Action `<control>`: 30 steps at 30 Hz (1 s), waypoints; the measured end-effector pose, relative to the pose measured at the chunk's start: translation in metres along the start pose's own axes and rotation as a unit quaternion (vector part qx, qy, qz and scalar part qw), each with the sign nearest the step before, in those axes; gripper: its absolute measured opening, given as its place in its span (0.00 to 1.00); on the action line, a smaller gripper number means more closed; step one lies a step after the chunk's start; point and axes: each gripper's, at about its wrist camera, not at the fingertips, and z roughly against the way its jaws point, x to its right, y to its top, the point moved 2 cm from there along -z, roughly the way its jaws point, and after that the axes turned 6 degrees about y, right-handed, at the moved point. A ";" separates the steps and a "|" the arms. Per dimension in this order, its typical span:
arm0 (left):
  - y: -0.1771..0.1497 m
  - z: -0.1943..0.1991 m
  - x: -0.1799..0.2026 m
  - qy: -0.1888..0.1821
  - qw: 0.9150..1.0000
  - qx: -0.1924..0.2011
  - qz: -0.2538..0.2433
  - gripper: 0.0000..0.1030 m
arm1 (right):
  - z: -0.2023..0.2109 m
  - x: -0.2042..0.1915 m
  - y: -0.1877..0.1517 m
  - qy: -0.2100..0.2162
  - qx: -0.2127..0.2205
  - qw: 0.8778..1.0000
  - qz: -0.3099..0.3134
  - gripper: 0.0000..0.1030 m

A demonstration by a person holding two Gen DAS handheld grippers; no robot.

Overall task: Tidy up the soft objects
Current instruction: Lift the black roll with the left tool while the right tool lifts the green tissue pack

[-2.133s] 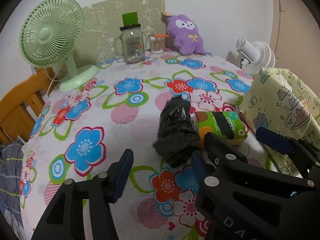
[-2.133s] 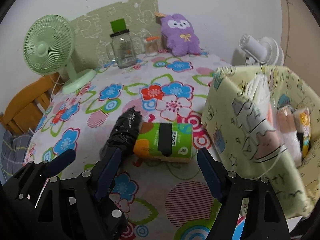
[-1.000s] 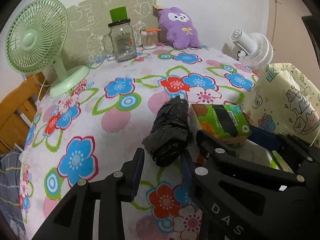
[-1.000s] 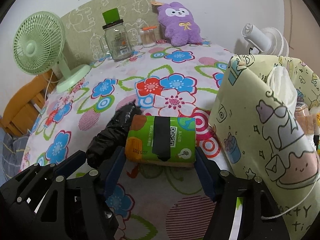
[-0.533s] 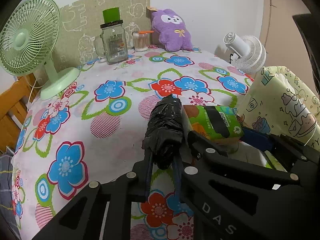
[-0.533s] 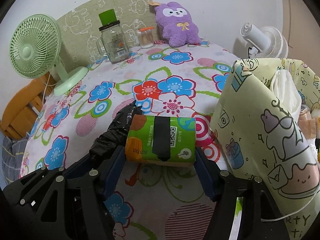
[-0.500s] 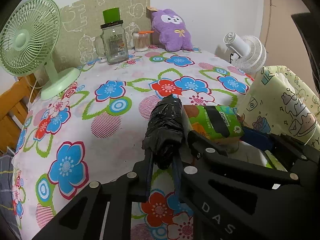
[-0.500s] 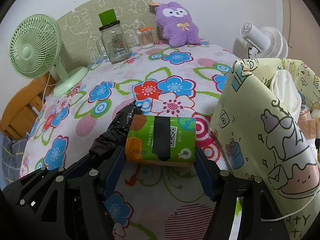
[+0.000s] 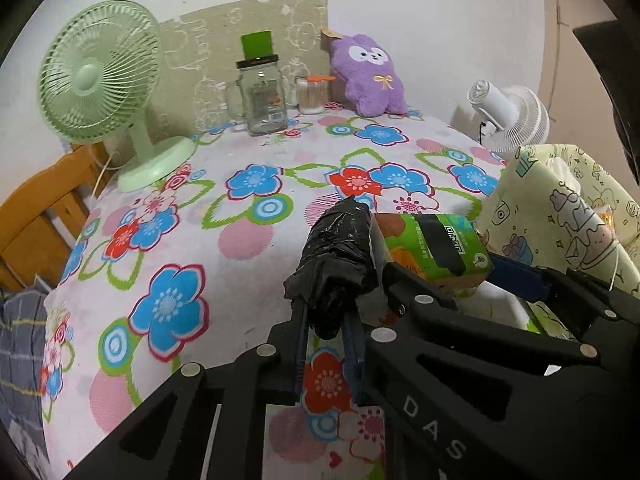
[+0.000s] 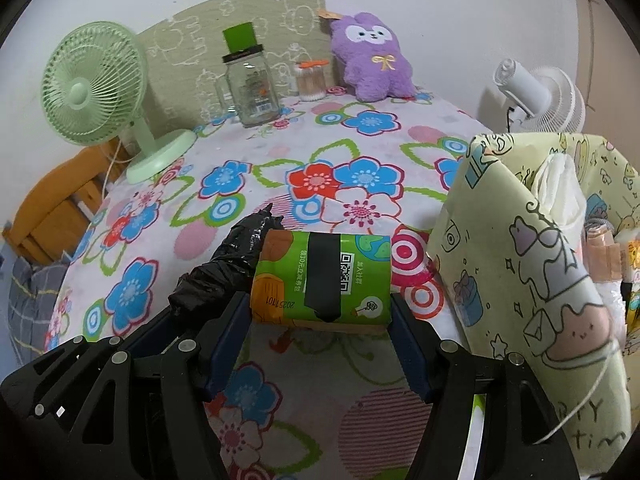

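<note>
My left gripper (image 9: 326,322) is shut on the near end of a crumpled black plastic bag roll (image 9: 338,258), which also shows in the right wrist view (image 10: 224,268). My right gripper (image 10: 320,320) is closed on a green tissue pack (image 10: 322,278), one finger against each short end; the pack also shows in the left wrist view (image 9: 434,250). Both lie on the flowered tablecloth (image 10: 280,168). A pale yellow cartoon storage bag (image 10: 520,264) stands open at the right, holding white tissue and small packets.
At the back stand a green desk fan (image 9: 100,80), a glass jar with green lid (image 9: 260,92), a cotton swab jar (image 9: 310,96) and a purple plush toy (image 9: 370,76). A white fan (image 9: 508,120) stands at the right edge. A wooden chair (image 9: 36,216) is left.
My left gripper closed on the black bag roll and lifted its near end slightly. My right gripper moved in around the green tissue pack and closed on its ends.
</note>
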 end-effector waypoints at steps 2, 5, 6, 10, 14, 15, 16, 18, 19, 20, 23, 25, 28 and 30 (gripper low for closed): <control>-0.003 0.006 0.000 0.004 1.000 0.002 0.006 0.14 | 0.004 -0.002 -0.002 0.003 0.001 1.000 0.005 0.69; -0.006 0.012 0.000 0.009 1.000 0.004 0.012 0.14 | 0.010 -0.004 -0.004 0.008 0.002 1.000 0.012 0.69; -0.006 0.014 0.000 0.011 1.000 0.005 0.014 0.14 | 0.013 -0.005 -0.005 0.009 0.002 1.000 0.014 0.69; -0.010 0.026 0.001 0.019 0.999 0.011 0.027 0.14 | 0.022 -0.008 -0.007 0.015 0.006 1.000 0.026 0.69; -0.013 0.037 0.003 0.028 0.999 0.019 0.039 0.14 | 0.033 -0.010 -0.008 0.020 0.009 0.999 0.041 0.69; -0.013 0.040 0.003 0.028 0.998 0.022 0.043 0.14 | 0.036 -0.011 -0.008 0.020 0.011 0.999 0.045 0.69; -0.013 0.043 0.004 0.029 0.998 0.024 0.046 0.14 | 0.039 -0.011 -0.008 0.021 0.012 0.998 0.049 0.69; -0.013 0.048 0.005 0.031 0.998 0.027 0.052 0.14 | 0.045 -0.011 -0.008 0.022 0.015 0.998 0.055 0.69; -0.013 0.052 0.006 0.032 0.998 0.029 0.053 0.14 | 0.048 -0.011 -0.007 0.023 0.017 0.998 0.057 0.69; -0.014 0.055 0.007 0.033 0.997 0.032 0.055 0.14 | 0.051 -0.011 -0.007 0.024 0.019 0.998 0.059 0.69; -0.013 0.062 0.009 0.037 0.997 0.038 0.058 0.14 | 0.060 -0.010 -0.007 0.028 0.025 0.997 0.063 0.69; -0.014 0.068 0.011 0.041 0.996 0.042 0.061 0.14 | 0.066 -0.010 -0.006 0.031 0.028 0.997 0.067 0.69; -0.014 0.077 0.012 0.045 0.996 0.049 0.064 0.14 | 0.076 -0.010 -0.006 0.035 0.034 0.996 0.072 0.69; -0.013 0.083 0.014 0.048 0.995 0.054 0.066 0.14 | 0.082 -0.010 -0.005 0.037 0.039 0.996 0.075 0.69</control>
